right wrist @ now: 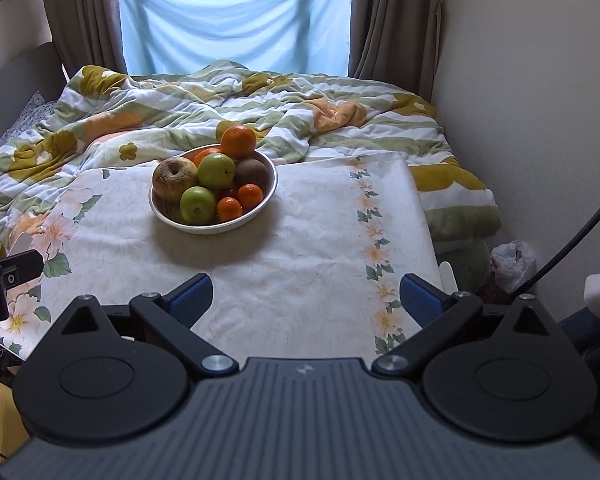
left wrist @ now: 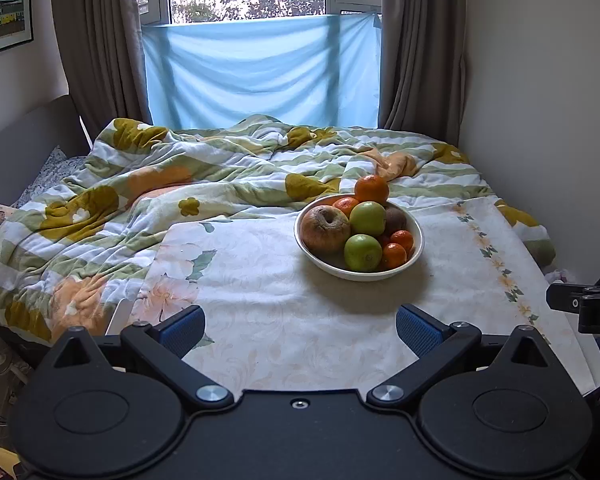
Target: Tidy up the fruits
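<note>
A white bowl (left wrist: 380,274) (right wrist: 168,216) stands on a floral-clothed table (left wrist: 280,320) (right wrist: 308,240). It holds a wrinkled brown apple (left wrist: 325,230) (right wrist: 175,178), two green apples (left wrist: 367,219) (right wrist: 216,170), a kiwi (left wrist: 396,219) (right wrist: 252,172) and several oranges, the biggest orange (left wrist: 371,189) (right wrist: 239,141) on top at the back. My left gripper (left wrist: 300,326) is open near the table's front edge, well short of the bowl. In the right wrist view my right gripper (right wrist: 306,298) is open too, with nothing between its fingers, the bowl ahead and to its left.
A rumpled floral duvet (left wrist: 160,184) (right wrist: 260,100) covers the bed behind the table. Curtains and a blue sheet (left wrist: 260,76) hang at the window. A wall (right wrist: 520,120) is close on the right, with a plastic bag (right wrist: 514,260) on the floor beside the table.
</note>
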Demonstrator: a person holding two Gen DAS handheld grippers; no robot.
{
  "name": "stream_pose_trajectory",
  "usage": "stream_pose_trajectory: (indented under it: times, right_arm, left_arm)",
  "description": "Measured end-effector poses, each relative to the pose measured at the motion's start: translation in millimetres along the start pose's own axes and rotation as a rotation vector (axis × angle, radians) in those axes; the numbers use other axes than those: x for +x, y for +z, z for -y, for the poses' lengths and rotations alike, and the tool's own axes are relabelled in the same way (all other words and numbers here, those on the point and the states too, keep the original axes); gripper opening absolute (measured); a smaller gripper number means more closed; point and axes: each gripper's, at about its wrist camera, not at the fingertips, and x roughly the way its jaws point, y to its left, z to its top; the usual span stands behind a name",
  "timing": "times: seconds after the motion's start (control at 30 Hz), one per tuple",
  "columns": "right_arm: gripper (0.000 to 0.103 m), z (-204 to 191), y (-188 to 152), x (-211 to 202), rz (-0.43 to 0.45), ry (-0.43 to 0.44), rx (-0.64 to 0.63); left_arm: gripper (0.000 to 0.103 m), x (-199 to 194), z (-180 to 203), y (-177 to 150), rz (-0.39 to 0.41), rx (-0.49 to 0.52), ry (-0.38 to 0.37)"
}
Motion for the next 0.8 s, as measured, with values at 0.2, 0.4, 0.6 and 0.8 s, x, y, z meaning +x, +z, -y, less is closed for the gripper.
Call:
stream_pose_trajectory:
  times: [0.2,0.4,0.6,0.8]
  right_arm:
    - [0.103,2.9,-0.7,-1.2,-0.004,-0.002,0.005]
    - [0.103,2.9,-0.9,-1.3,-0.003,-0.002,0.006]
    - [0.103,3.1,-1.3,-1.3,-0.004,-0.001,0.007]
    - [0.103,1.7,-3.2,-3.1,-0.009,-0.002,0.01]
  left_arm:
    - [0.103,-0.5,-0.1,-1.5,-0.004,0.002,-0.005]
    - [0.103,-2.5,-0.2,-2.0,0.005,0.005,-0.003]
    - [0.103,-3.5,-2.4,-1.9,0.007,0.008,-0.001]
    - [0.103,-5.2,-7.0,-1.1,0.011,0.007,0.001]
